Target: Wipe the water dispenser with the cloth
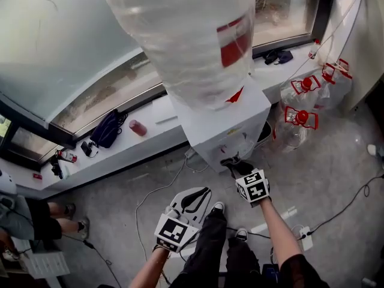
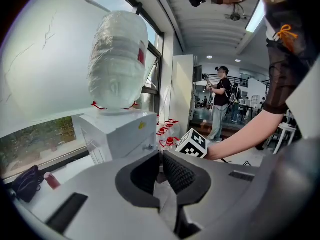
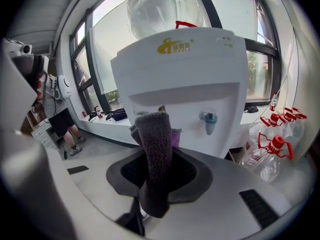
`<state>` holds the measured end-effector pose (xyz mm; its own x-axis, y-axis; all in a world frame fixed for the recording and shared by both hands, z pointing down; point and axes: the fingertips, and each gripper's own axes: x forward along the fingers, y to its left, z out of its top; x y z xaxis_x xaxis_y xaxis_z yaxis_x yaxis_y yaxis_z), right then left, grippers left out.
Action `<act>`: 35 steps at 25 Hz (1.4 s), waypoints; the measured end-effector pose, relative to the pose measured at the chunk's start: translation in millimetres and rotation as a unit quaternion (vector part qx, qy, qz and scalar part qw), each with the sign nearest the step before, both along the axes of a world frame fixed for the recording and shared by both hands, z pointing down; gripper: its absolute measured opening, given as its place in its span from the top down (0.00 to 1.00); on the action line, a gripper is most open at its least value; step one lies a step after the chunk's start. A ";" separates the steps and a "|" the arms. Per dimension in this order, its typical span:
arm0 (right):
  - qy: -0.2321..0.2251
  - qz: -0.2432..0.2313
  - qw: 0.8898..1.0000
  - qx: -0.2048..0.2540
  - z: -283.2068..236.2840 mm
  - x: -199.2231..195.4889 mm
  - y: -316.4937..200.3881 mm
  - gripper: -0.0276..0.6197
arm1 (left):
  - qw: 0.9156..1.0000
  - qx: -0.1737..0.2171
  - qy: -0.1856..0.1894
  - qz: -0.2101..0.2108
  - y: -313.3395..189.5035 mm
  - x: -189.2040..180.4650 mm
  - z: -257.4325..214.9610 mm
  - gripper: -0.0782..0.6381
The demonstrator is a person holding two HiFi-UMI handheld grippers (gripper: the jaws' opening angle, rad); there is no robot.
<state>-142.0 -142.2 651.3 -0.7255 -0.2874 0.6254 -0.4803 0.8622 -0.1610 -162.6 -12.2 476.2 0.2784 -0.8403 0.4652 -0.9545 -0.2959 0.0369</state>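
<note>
right gripper [image 1: 235,165] clamped on cloth [image 3: 154,144], close to dispenser [image 3: 190,69] front. left gripper [image 2: 161,158] jaws together, empty, farther back.

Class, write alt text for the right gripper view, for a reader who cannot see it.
The right gripper grips a folded dark grey cloth, held upright before a white water dispenser with a blue tap. A water bottle sits on top; red-capped bottles stand at lower right.
</note>
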 end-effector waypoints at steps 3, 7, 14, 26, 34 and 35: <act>-0.001 -0.002 1.000 -0.002 21.3 -9.7 5.0 0.79 | 1.000 -0.005 -0.006 -0.005 -0.7 -2.2 17.6 0.86; -0.006 0.017 1.000 -0.014 48.5 -21.9 3.8 0.79 | 1.000 -0.014 0.000 -0.021 -1.0 -7.9 35.0 0.86; -0.054 0.050 0.995 -0.065 68.3 -46.2 -7.1 0.79 | 0.999 -0.024 0.009 -0.028 -6.1 -14.2 52.7 0.86; -0.028 0.007 0.999 -0.041 83.1 -51.7 -34.1 0.79 | 0.998 -0.026 0.012 -0.051 -31.3 -31.0 51.6 0.86; -0.021 0.089 0.995 -0.028 92.1 -4.7 -110.1 0.79 | 0.999 -0.038 0.015 -0.016 -46.9 -6.5 63.9 0.86; -0.018 0.096 0.995 -0.023 91.4 2.8 -120.4 0.79 | 0.999 -0.039 0.013 -0.009 -48.7 -3.7 65.1 0.86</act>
